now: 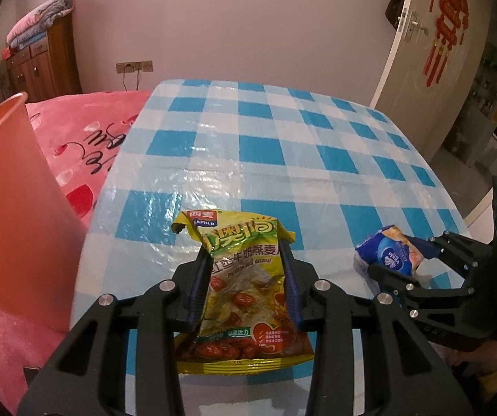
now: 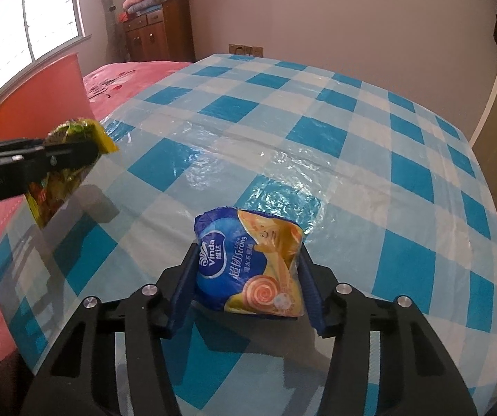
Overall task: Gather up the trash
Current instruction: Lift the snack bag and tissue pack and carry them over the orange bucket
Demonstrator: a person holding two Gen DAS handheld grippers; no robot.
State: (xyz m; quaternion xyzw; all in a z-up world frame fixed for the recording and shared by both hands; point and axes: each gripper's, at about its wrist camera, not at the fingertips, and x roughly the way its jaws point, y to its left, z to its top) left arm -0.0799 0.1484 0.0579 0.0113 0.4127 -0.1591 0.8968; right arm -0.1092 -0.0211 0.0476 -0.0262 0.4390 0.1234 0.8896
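Left wrist view: the left tongs (image 1: 246, 277) are clenched on the yellow oatmeal bag (image 1: 245, 287), held above the table (image 1: 283, 145). Its long axis runs along the fingers, torn top pointing forward. The slick bag may slip before the orange bin (image 1: 9, 208) is reached.

Right wrist view: the right tongs (image 2: 248, 277) are grasping the blue tissue pack (image 2: 248, 263), long axis crosswise. The soft pack may be squeezed out.

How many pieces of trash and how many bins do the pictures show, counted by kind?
Yellow snack packet, held in the left gripper: 1
Blue tissue packet, held in the right gripper: 1
Orange bin: 1
Total: 3
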